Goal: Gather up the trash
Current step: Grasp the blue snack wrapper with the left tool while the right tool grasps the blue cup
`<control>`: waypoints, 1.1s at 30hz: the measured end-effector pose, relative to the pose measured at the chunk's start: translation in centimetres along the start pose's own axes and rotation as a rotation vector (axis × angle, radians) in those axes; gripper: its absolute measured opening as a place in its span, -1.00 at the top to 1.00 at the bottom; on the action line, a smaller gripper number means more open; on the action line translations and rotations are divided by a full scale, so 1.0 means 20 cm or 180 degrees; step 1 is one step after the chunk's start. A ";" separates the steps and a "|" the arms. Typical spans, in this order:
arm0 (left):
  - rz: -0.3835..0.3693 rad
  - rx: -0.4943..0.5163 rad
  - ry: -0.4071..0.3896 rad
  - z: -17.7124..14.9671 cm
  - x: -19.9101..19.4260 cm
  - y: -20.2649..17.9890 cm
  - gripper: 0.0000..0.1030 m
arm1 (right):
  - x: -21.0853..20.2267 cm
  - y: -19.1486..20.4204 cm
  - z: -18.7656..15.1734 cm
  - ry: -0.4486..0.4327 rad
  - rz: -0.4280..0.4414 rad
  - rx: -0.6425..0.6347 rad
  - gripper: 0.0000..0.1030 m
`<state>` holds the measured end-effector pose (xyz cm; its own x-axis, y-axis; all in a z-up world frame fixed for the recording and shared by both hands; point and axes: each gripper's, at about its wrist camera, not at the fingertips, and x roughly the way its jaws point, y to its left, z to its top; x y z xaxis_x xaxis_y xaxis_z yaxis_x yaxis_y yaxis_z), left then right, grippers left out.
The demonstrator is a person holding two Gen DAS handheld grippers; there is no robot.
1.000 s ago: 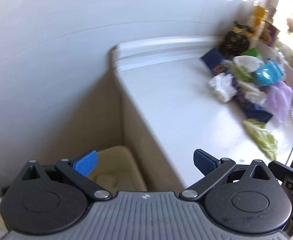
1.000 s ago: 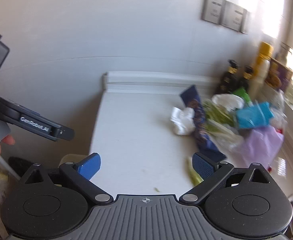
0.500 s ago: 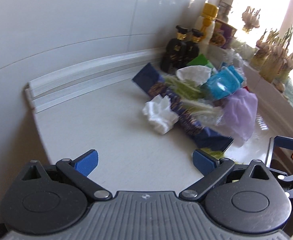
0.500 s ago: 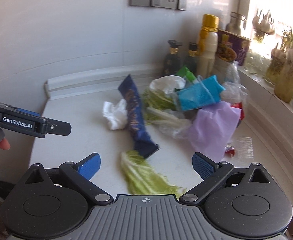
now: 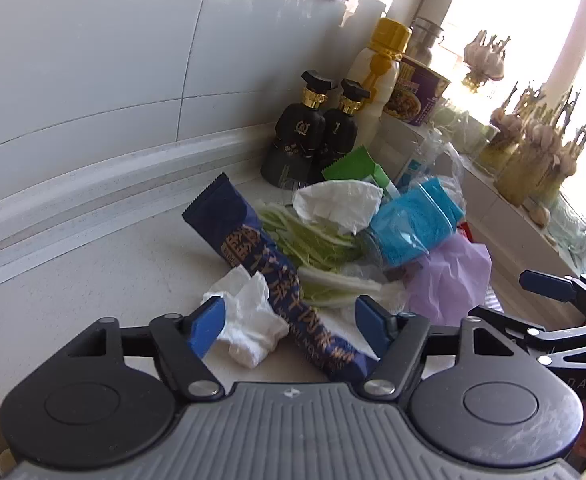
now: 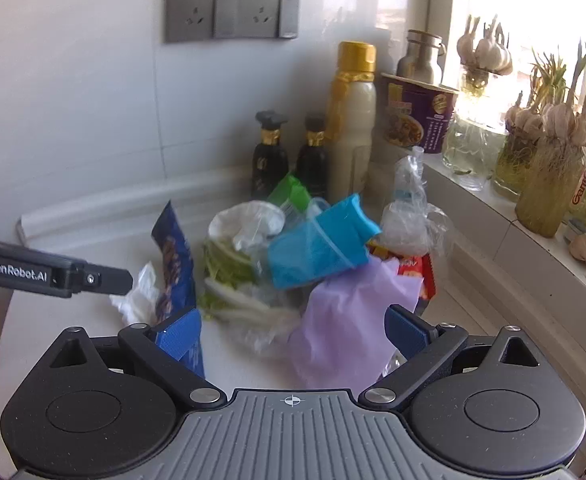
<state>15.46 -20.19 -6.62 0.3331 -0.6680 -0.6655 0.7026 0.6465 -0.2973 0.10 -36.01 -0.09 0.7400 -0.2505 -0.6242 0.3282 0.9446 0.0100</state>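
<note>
The left gripper (image 5: pixel 289 320) has just been narrowing its jaws; a crumpled white tissue (image 5: pixel 249 320) and the near end of a dark blue wrapper (image 5: pixel 269 272) lie between them, apparently ungripped. The right gripper (image 6: pixel 293 332) stands wide over a lilac bag (image 6: pixel 349 320) whose lower edge it hides. The wrapper's long axis runs from the gripper toward the wall. Behind the pile on the counter (image 5: pixel 93 280) stand two dark bottles (image 5: pixel 313 136).
</note>
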 end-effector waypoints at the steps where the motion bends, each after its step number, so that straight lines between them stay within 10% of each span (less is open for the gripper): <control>1: -0.0020 -0.0038 -0.0001 0.02 0.01 0.00 -0.16 | 0.01 -0.02 0.02 -0.0009 0.0017 0.0074 -0.93; 15: 0.0174 -0.0636 0.0347 0.19 0.31 0.05 0.52 | 0.27 -0.14 0.18 0.0181 0.0303 0.1393 -0.52; 33: 0.0176 -0.0732 0.0623 0.20 0.40 0.05 0.49 | 0.48 -0.28 0.12 0.0261 -0.0022 0.2416 -0.05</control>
<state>21.42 -26.38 -9.54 0.2236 -0.5602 -0.7976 0.5185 0.7613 -0.3893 6.73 -44.29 -4.32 0.7002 -0.2115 -0.6819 0.6682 0.5305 0.5216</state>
